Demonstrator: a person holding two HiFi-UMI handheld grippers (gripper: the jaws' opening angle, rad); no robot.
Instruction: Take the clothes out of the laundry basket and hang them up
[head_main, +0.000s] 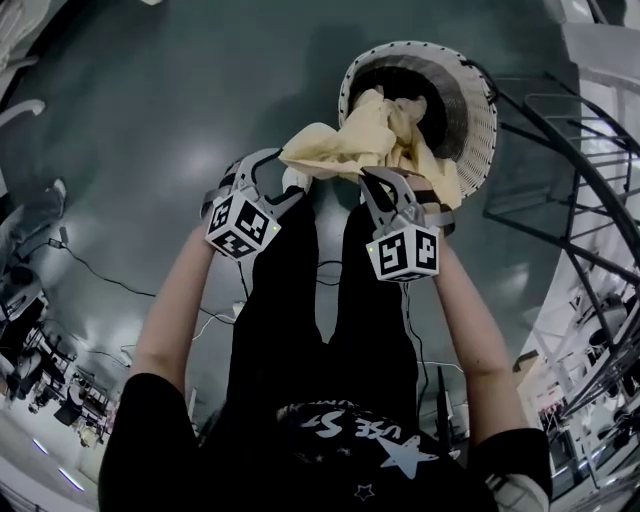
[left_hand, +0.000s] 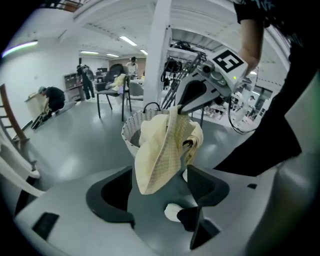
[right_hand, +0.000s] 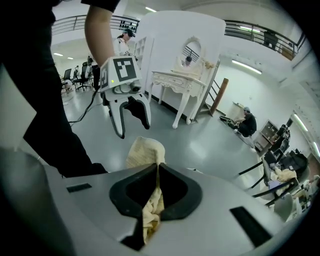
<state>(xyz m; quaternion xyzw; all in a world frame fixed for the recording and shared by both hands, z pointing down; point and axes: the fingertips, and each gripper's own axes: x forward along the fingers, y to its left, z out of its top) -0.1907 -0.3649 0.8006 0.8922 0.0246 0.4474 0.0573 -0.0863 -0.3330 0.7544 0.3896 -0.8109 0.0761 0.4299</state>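
Hanging from the right claw (right_hand: 156, 169), one yellow garment (head_main: 352, 138) near one basket (head_main: 474, 92).

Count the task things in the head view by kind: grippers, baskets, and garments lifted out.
grippers: 2 (left gripper, right gripper)
laundry basket: 1
yellow garment: 1
total: 4

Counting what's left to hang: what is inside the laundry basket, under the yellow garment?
The yellow garment, pinched by the right gripper, covers much of the laundry basket. Only dark inner wall shows beside it; anything underneath is hidden.
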